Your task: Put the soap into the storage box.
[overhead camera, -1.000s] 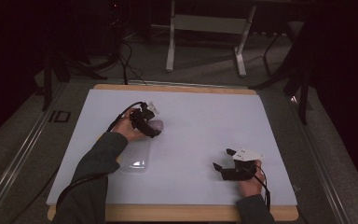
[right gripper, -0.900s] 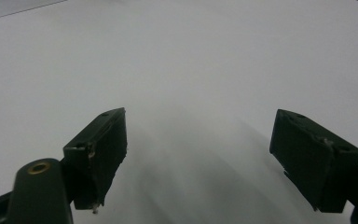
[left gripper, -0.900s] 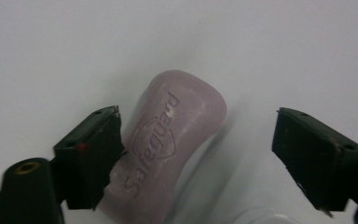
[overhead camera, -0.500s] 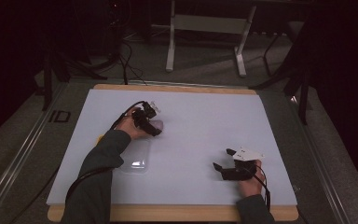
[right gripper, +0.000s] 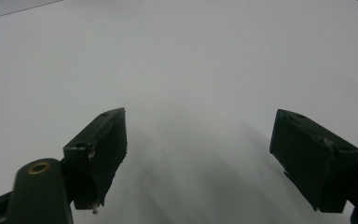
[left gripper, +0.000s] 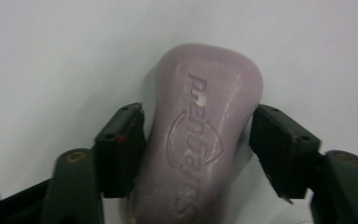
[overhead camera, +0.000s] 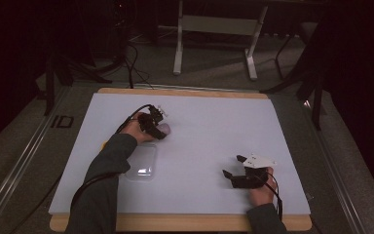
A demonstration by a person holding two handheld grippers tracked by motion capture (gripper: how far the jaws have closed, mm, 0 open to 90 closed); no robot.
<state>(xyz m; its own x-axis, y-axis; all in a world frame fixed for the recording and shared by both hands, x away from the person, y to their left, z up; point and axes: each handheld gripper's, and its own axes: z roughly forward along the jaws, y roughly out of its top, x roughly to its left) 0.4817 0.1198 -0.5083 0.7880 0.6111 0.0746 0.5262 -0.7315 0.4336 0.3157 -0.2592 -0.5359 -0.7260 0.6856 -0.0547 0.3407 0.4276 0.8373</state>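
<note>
A lilac soap bar [left gripper: 205, 140] with embossed lettering lies on the white table top [overhead camera: 214, 126]. My left gripper [left gripper: 198, 135] has just been closing its jaws, and both pads now press the bar's sides. In the high view this gripper [overhead camera: 159, 129] sits left of centre, with the soap bar [overhead camera: 165, 129] peeking out at its tip. Near the front right, my right gripper [overhead camera: 231, 166] rests low over the table. Its jaws stand wide apart in the right gripper view [right gripper: 198, 154], with only bare white surface between them.
A clear plastic tray [overhead camera: 141, 163] lies on the table beside the left forearm. The table has a wooden rim [overhead camera: 185, 92]. Beyond it are dark floor, cables and a stand's metal legs [overhead camera: 177, 58].
The left hand has edged slightly toward the far side, staying at the soap bar. The right hand and its gripper have kept still.
</note>
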